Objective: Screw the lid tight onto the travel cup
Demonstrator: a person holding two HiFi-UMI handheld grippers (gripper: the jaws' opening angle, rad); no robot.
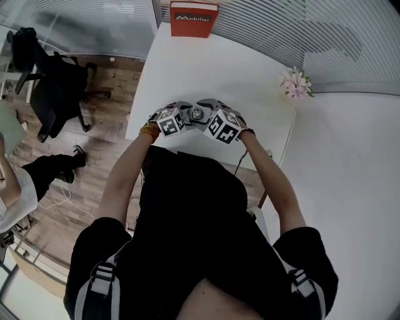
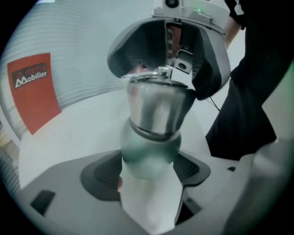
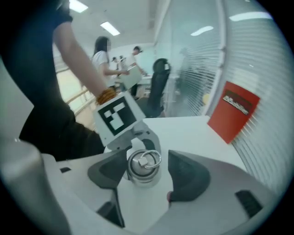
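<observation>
left gripper (image 2: 149, 170) clamps the travel cup (image 2: 156, 110); right gripper (image 3: 148, 176) jaws stand wide around its lid (image 3: 144, 161), not pressing; red box (image 1: 194, 19) at 12 o'clock.

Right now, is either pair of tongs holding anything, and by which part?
The left tongs hold the travel cup by its rounded lower body. The right tongs stand open around the lid, not gripping it.
</observation>
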